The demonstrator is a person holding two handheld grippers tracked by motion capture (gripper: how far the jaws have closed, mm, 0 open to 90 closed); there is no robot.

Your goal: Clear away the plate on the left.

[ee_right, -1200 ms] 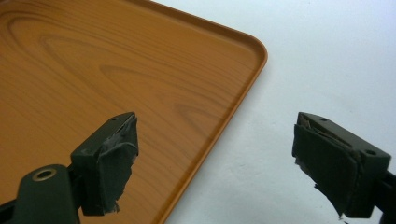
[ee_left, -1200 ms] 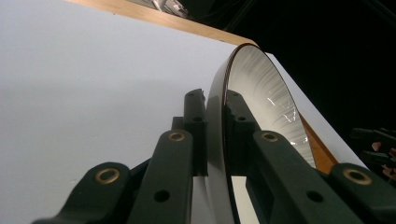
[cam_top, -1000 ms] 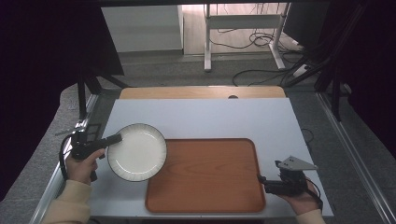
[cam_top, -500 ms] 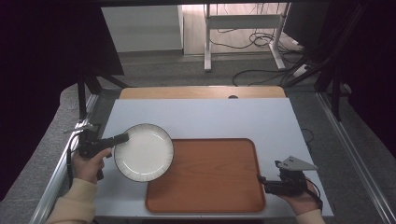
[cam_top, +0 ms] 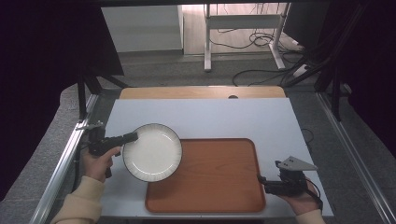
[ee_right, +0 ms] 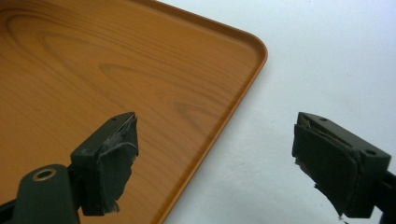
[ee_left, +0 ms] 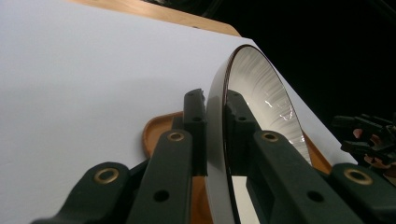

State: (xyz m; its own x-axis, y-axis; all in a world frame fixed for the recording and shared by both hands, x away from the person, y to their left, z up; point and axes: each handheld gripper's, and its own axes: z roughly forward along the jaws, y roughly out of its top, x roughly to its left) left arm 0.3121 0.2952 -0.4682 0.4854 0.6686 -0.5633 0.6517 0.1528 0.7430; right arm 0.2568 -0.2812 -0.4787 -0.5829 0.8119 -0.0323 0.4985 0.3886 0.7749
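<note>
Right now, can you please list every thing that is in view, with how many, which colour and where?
plate: one, white with a dark rim, held at its left edge, overlapping the tray's left end
tray: one, orange-brown wood grain, on the near middle of the table
table: one, white top with a wooden strip at the far edge
cables: several, dark, on the floor behind the table
left claw: one, black, shut on the plate's rim, at the table's left side
right claw: one, black, jaws wide apart, holding nothing, at the tray's near right corner
hands: two, with light sleeves, at the bottom of the high view
</note>
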